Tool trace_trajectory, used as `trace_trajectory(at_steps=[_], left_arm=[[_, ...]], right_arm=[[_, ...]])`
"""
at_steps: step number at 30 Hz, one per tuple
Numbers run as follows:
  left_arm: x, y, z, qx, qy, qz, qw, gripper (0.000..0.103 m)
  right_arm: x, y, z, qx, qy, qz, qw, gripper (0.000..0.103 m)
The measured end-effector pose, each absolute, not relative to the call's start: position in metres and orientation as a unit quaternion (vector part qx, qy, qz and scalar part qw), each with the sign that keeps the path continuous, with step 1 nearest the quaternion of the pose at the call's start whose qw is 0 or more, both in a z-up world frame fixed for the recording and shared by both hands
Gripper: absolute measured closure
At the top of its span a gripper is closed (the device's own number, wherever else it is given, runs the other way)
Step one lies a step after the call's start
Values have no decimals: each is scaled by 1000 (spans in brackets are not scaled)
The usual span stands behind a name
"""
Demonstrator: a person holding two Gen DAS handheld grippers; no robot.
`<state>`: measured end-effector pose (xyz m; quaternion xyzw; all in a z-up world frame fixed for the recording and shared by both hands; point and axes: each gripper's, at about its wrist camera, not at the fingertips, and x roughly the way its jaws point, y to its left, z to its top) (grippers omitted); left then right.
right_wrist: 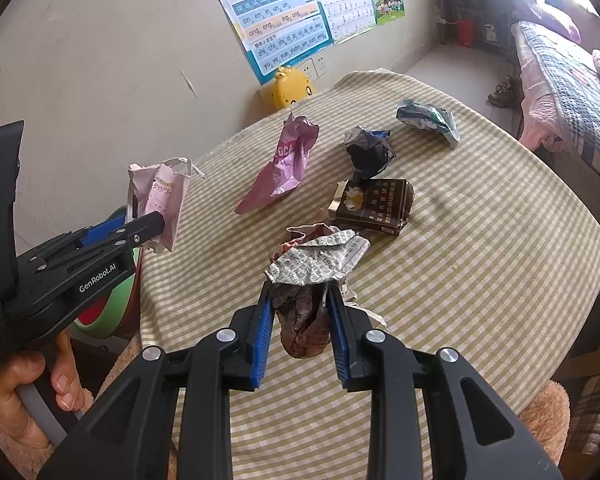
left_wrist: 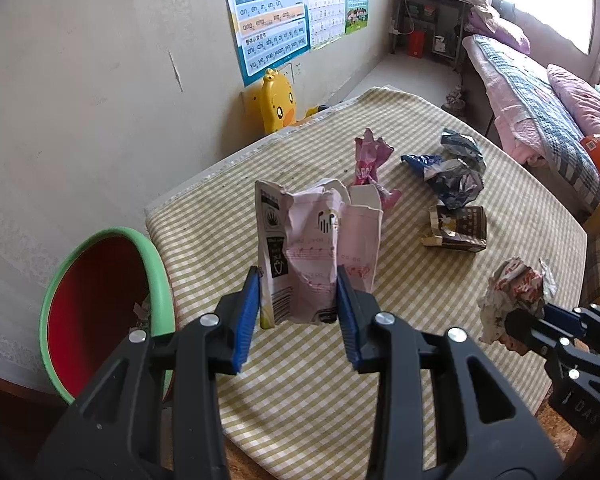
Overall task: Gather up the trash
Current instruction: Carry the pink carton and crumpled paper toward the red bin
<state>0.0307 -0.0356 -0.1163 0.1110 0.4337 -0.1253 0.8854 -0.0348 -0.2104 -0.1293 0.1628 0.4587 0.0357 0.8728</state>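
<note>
My left gripper (left_wrist: 298, 280) is shut on a crushed pink paper carton (left_wrist: 318, 248), held upright above the checked tablecloth (left_wrist: 500, 216); the right wrist view shows the same carton (right_wrist: 160, 204) at the left, in the left gripper (right_wrist: 162, 226). My right gripper (right_wrist: 298, 294) is shut on a crumpled printed wrapper wad (right_wrist: 316, 268), lifted off the cloth; this wad (left_wrist: 514, 290) also appears at the right of the left wrist view. A green-rimmed red bin (left_wrist: 100, 300) stands by the table's left edge. On the table lie a pink bag (right_wrist: 284, 164), dark crumpled wrappers (right_wrist: 368, 152) and a brown cigarette pack (right_wrist: 374, 202).
A yellow duck chair (left_wrist: 278, 100) stands against the wall behind the table. A bed (left_wrist: 540, 120) with pink bedding runs along the right side. A hand (right_wrist: 32, 380) grips the left gripper's handle at the lower left. Posters (left_wrist: 268, 12) hang on the wall.
</note>
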Motion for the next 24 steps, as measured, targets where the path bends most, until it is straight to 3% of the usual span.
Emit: trace_trajectory(at_steps=[24], left_arm=[[42, 12, -105, 72, 418, -76, 902, 68]], right_arm=[[-25, -193, -119, 144, 453, 32, 879, 78]])
